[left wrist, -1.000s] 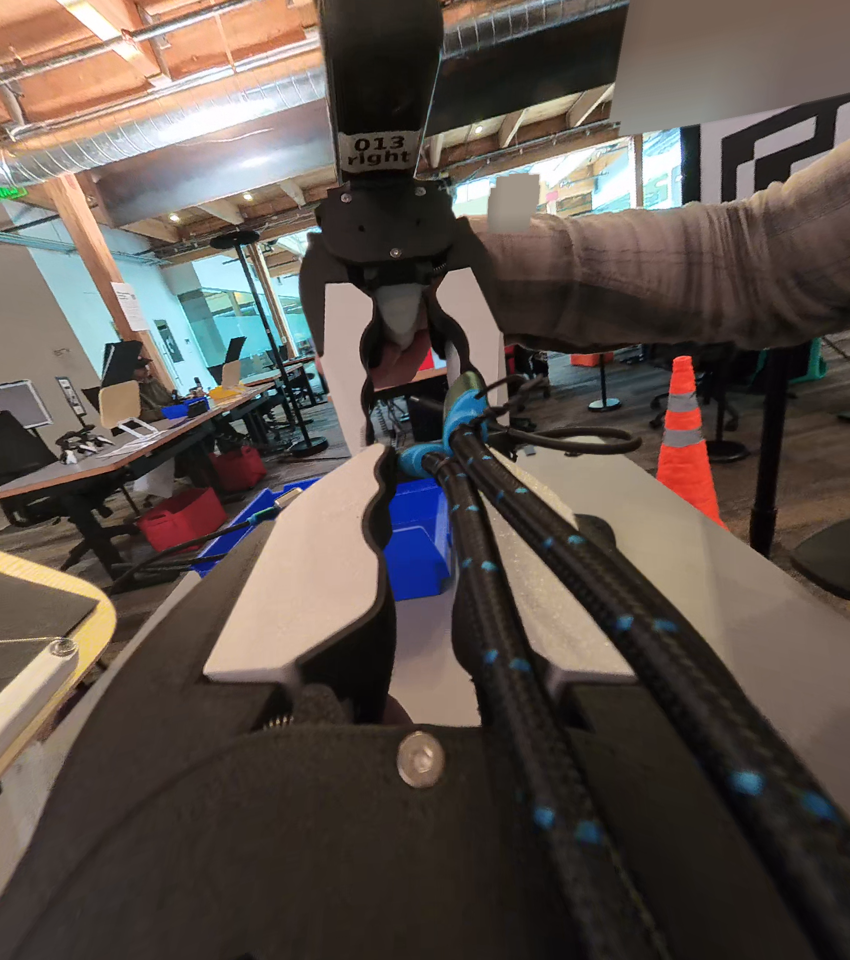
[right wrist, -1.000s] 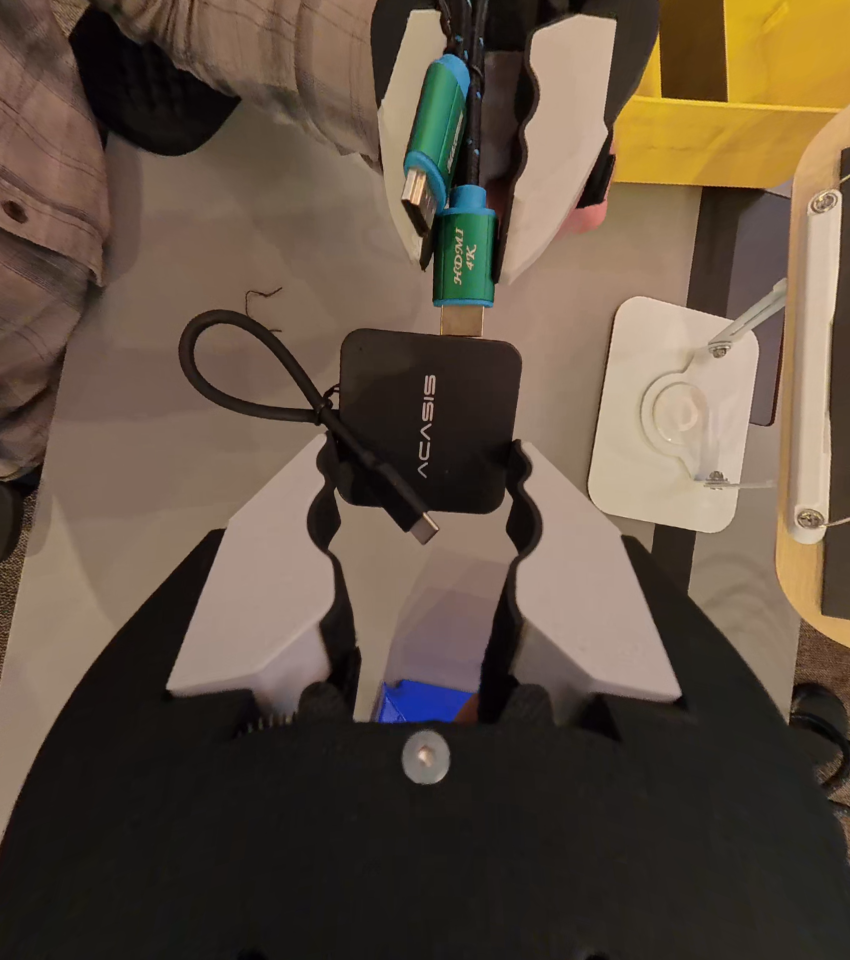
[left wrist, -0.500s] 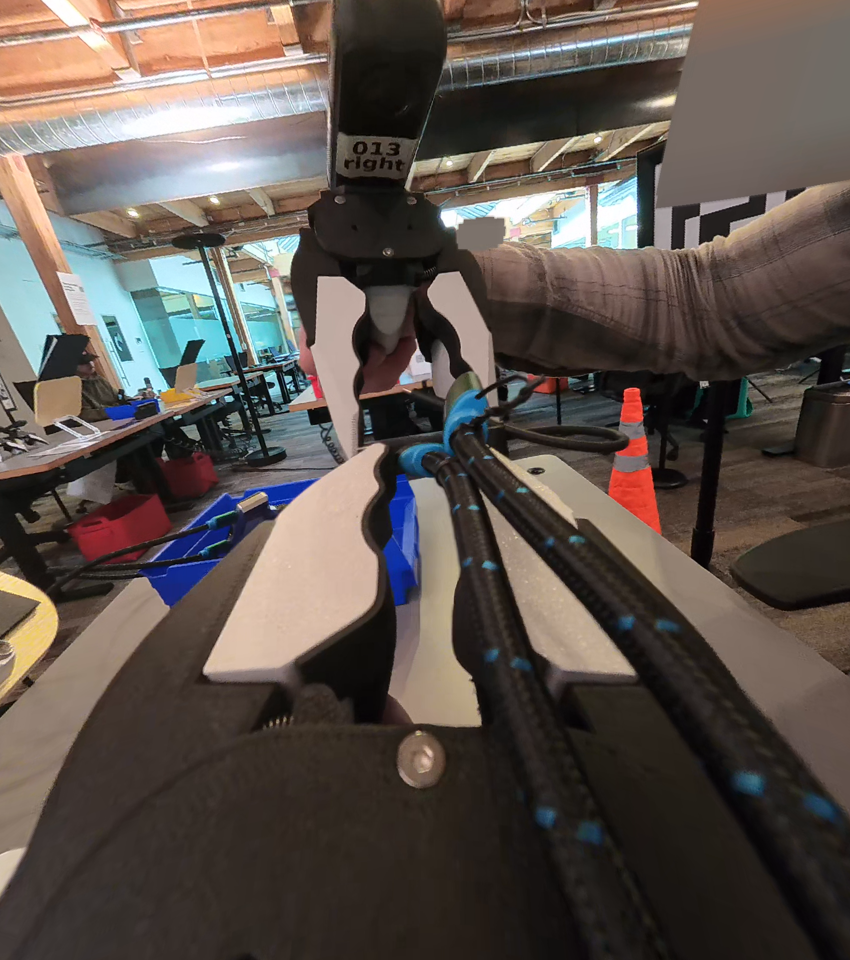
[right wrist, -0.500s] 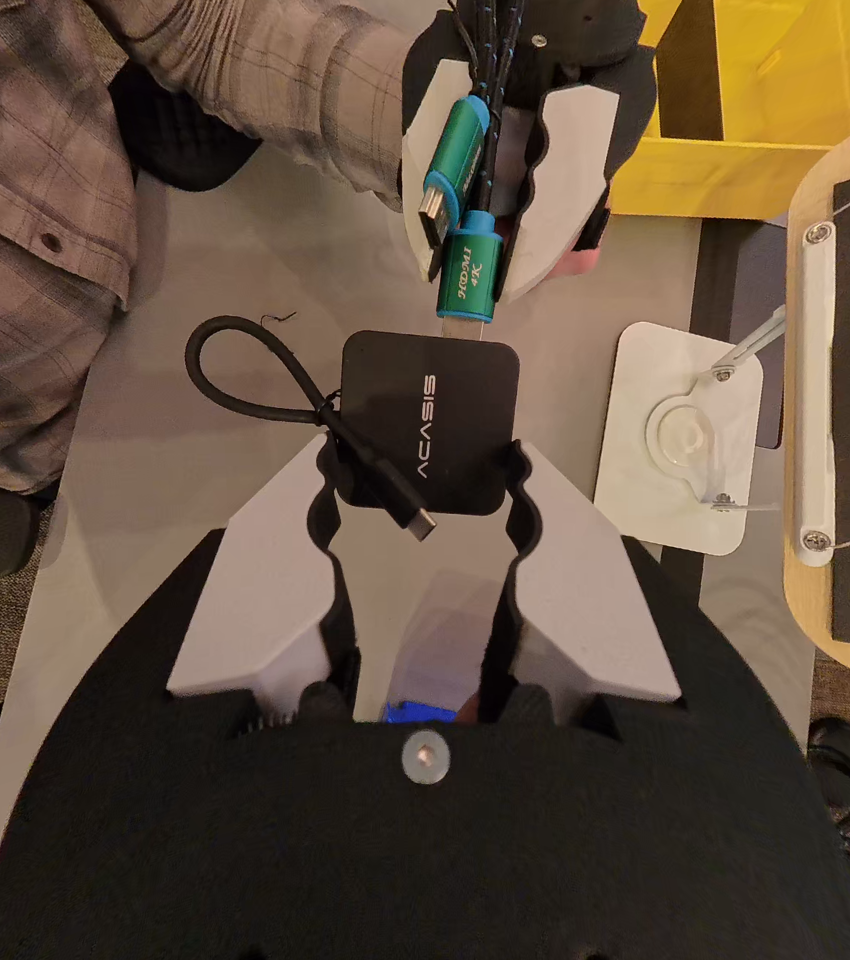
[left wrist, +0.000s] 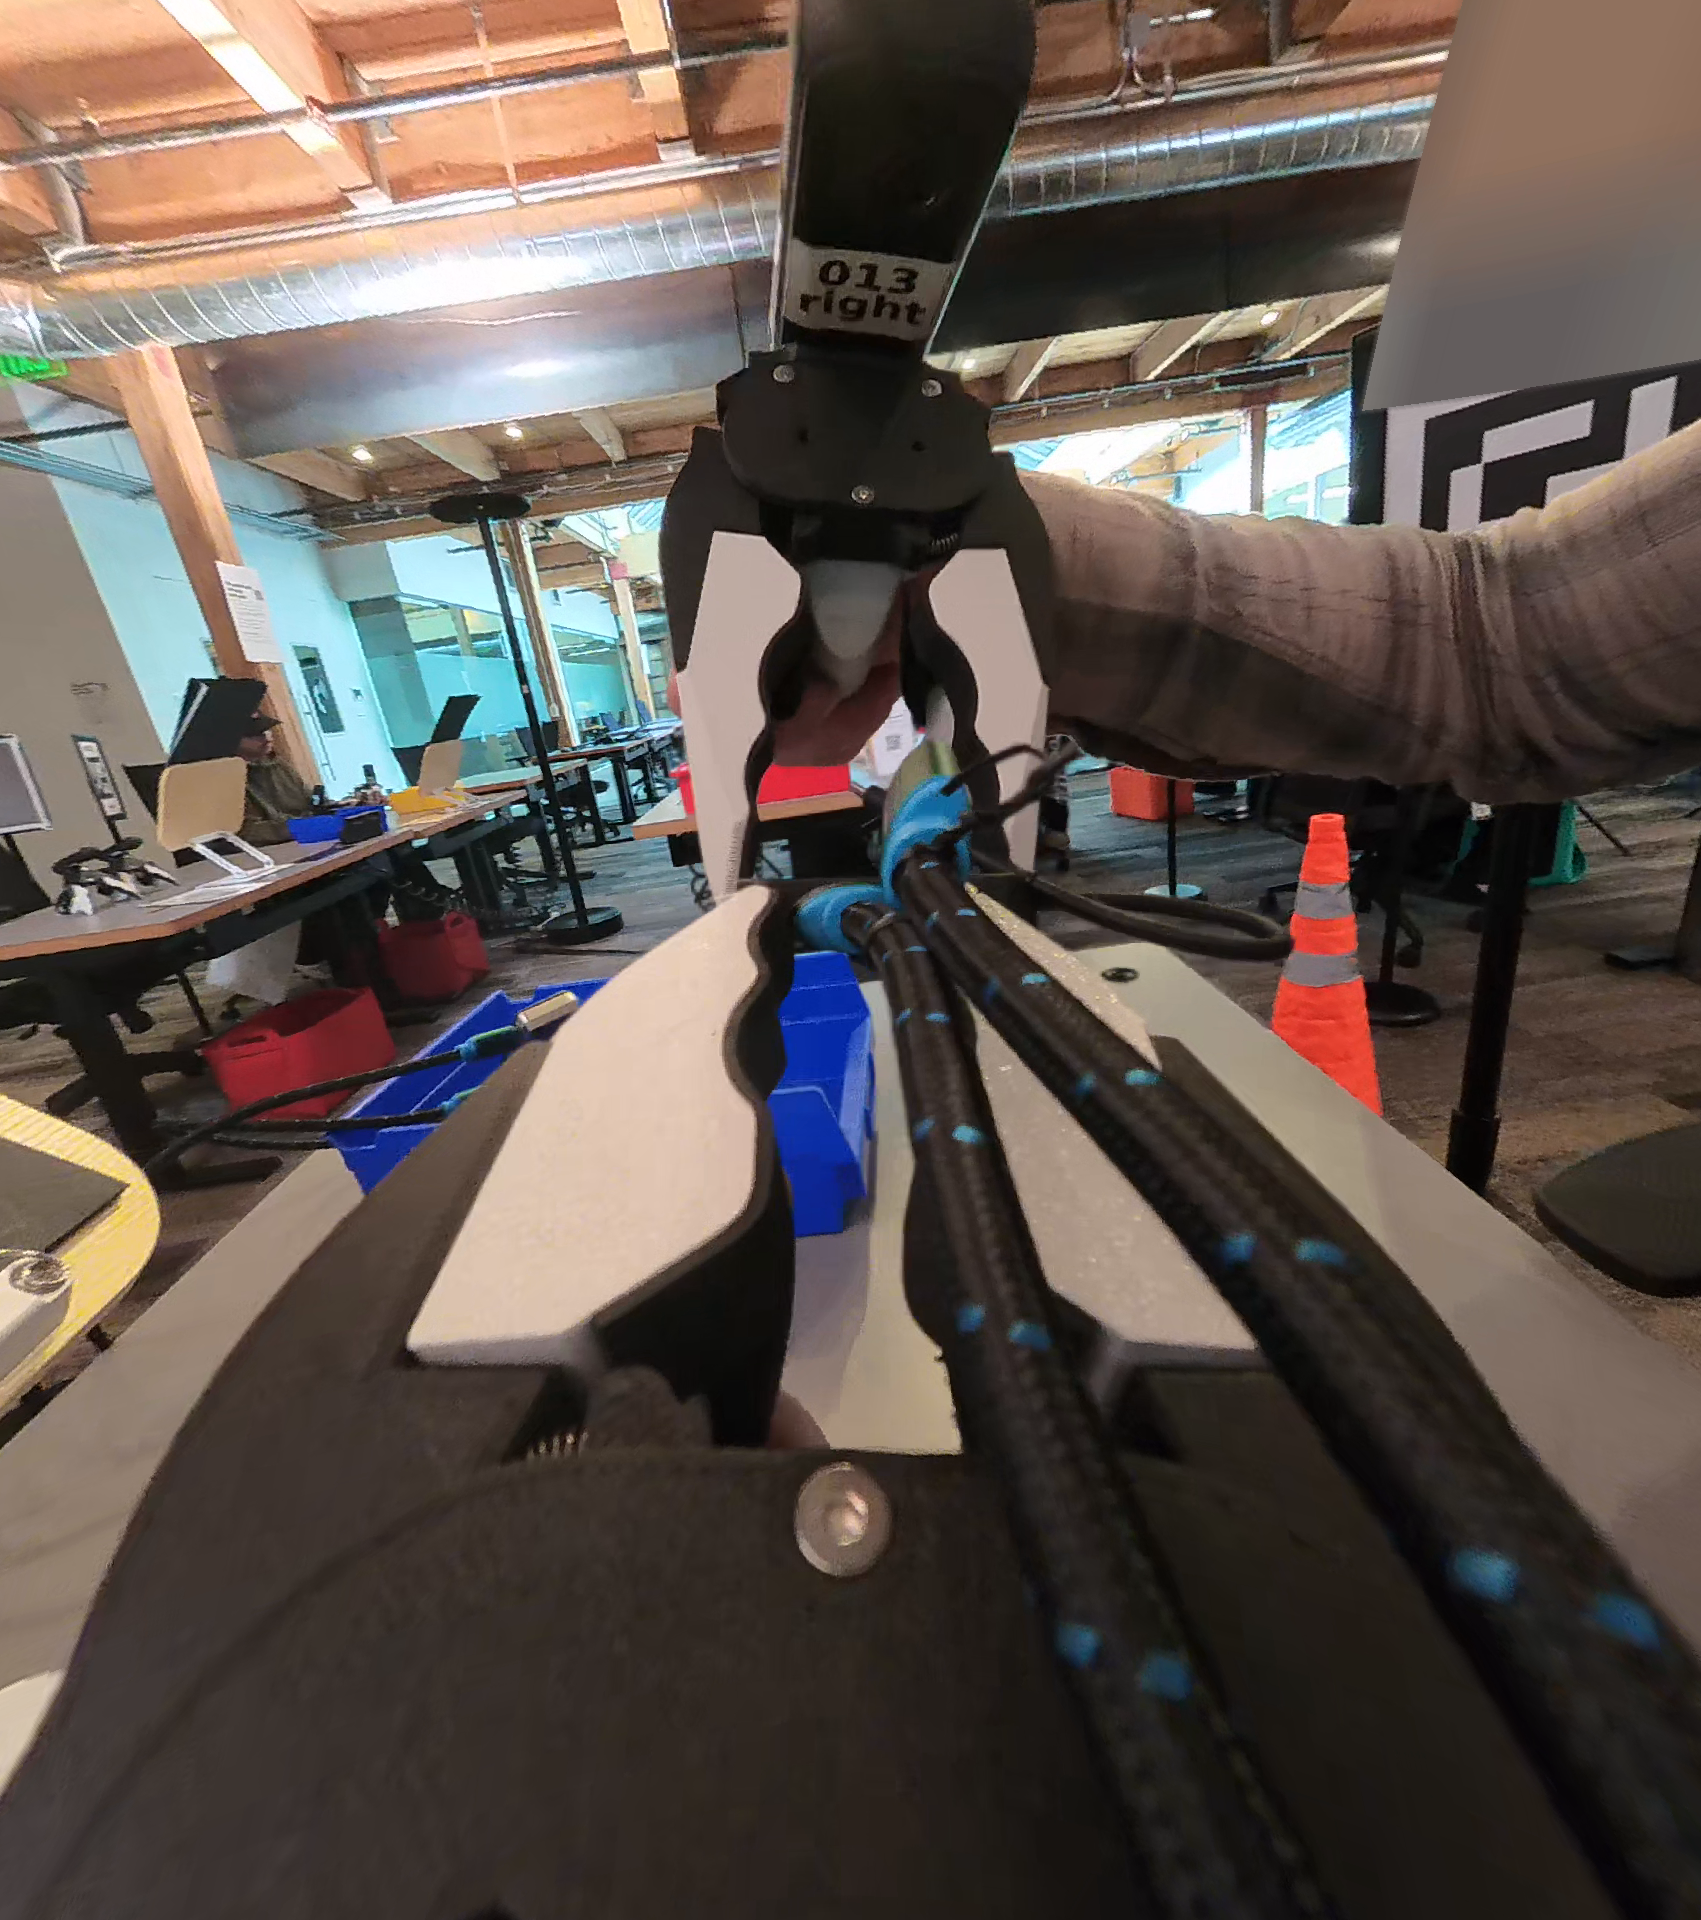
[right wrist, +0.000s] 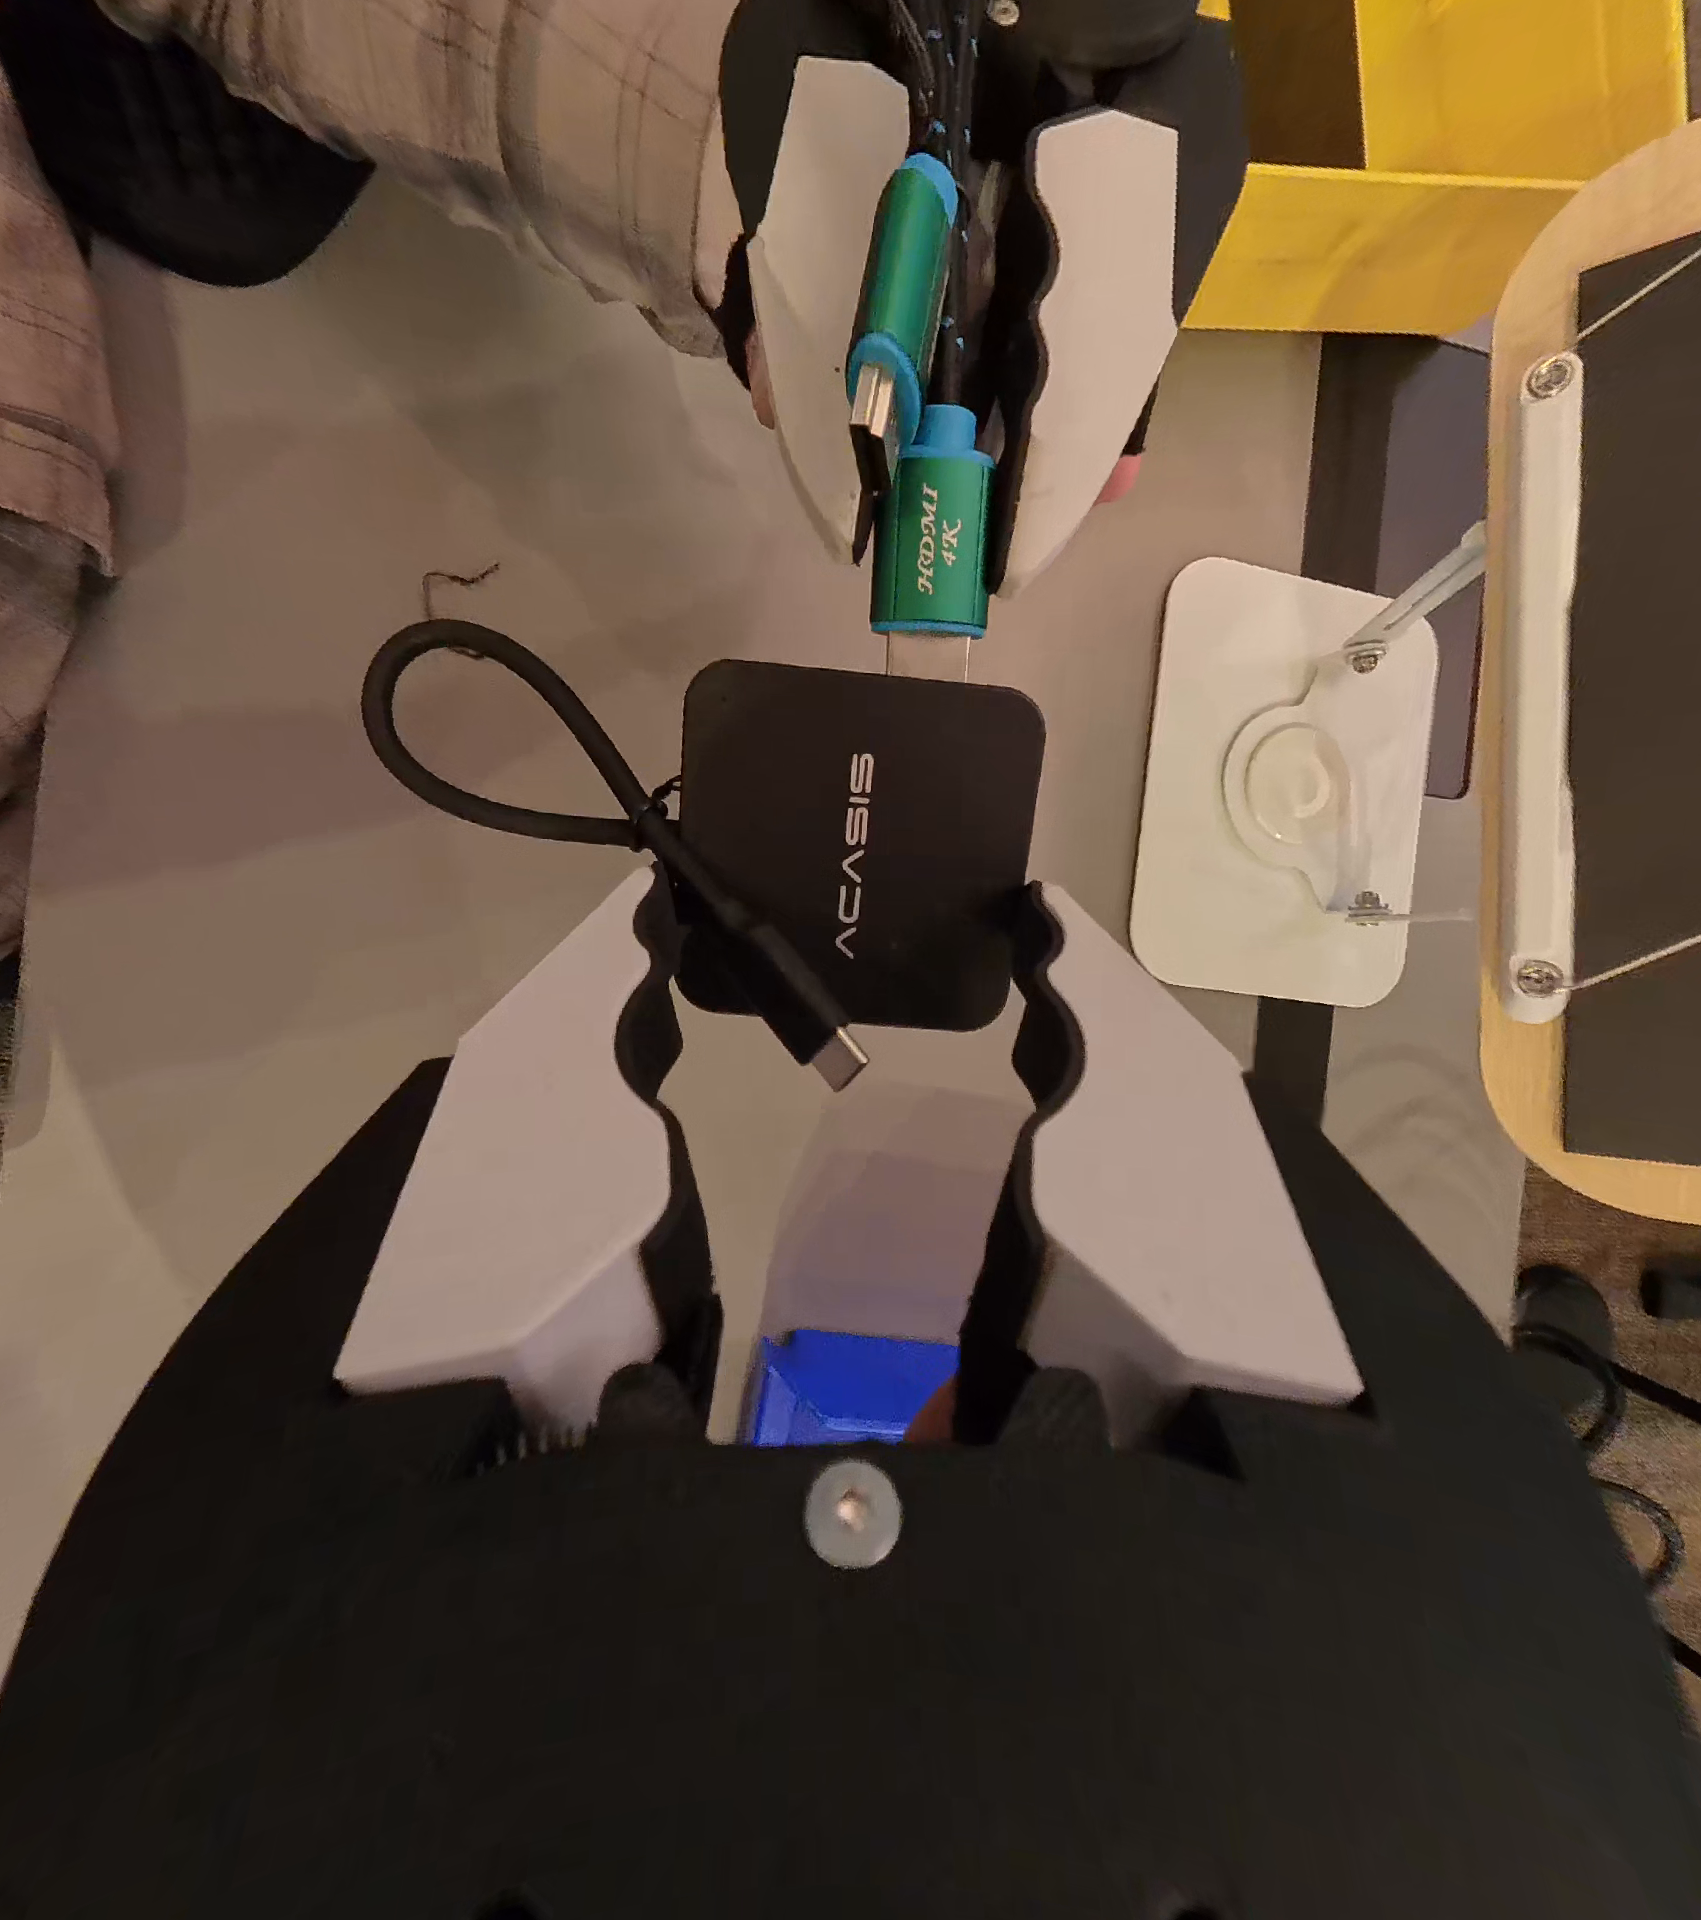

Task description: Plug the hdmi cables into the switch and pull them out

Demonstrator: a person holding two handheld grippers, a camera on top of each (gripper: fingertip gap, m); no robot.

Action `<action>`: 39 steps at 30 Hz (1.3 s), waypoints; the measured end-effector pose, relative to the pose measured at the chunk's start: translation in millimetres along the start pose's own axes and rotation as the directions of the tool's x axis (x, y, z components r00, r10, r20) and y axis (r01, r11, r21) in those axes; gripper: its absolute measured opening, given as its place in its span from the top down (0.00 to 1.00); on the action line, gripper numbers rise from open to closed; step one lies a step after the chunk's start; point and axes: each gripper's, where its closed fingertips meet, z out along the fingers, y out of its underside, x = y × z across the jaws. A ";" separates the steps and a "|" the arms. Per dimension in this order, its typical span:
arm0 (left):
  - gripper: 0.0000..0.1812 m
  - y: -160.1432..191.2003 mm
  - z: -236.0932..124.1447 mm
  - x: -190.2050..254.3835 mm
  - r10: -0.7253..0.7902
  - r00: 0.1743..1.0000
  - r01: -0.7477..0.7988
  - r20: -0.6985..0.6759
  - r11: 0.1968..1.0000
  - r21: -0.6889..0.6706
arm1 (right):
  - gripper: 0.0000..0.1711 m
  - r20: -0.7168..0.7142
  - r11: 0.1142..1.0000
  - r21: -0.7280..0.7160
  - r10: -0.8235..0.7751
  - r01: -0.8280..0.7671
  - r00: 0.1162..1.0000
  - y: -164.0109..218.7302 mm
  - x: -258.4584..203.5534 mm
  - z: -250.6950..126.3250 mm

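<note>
In the right wrist view my right gripper (right wrist: 841, 904) is shut on the near half of the black switch box (right wrist: 856, 831), both pads pressing its sides, above the grey table (right wrist: 306, 727). My left gripper (right wrist: 934, 566) comes in from the far side, shut on a green HDMI plug (right wrist: 929, 540) whose metal tip meets the switch's far edge. A second green plug (right wrist: 903, 270) lies loose along the left finger. In the left wrist view my left gripper (left wrist: 867, 914) holds two braided black-and-blue cables (left wrist: 1085, 1143), and the right gripper (left wrist: 856, 790) hangs down ahead.
The switch's short black cable (right wrist: 472, 748) loops left; its free plug (right wrist: 830, 1055) lies across the box. A white stand plate (right wrist: 1282, 779), a wood-rimmed board (right wrist: 1511, 727) and a yellow bin (right wrist: 1397, 156) are right. A blue bin (left wrist: 825, 1091) and an orange cone (left wrist: 1329, 987) lie beyond. The left gripper's tips are roughly 6 cm from the right gripper's.
The left gripper has shifted slightly and kept the green plug's metal tip at the switch's far edge. The right gripper has held the switch still.
</note>
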 end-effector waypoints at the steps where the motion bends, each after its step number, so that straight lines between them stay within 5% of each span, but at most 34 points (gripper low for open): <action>1: 0.89 1.1 0.5 1.6 0.003 1.000 -0.003 -0.009 1.000 -0.003 | 0.64 0.016 1.000 0.000 0.007 -0.007 1.000 0.2 -1.9 -0.3; 11: 0.90 1.4 2.0 13.6 0.054 0.997 -0.056 -0.061 0.998 -0.023 | 0.63 0.122 0.999 0.050 -0.009 0.003 0.993 -6.5 -12.3 -9.2; 22: 0.89 -7.4 3.9 9.9 0.045 0.999 -0.045 -0.010 0.998 0.047 | 0.64 0.083 0.988 0.149 0.022 -0.034 0.996 -11.6 -10.0 -8.2; 31: 0.89 6.5 10.5 15.0 0.061 0.998 -0.061 -0.023 0.998 -0.004 | 0.64 0.111 0.999 0.049 0.003 -0.008 0.994 -1.2 -16.8 -0.8; 39: 0.88 4.8 13.8 11.6 0.018 1.000 -0.018 -0.014 1.000 0.005 | 0.64 0.067 0.993 0.109 0.027 -0.034 0.997 1.1 -12.2 -4.1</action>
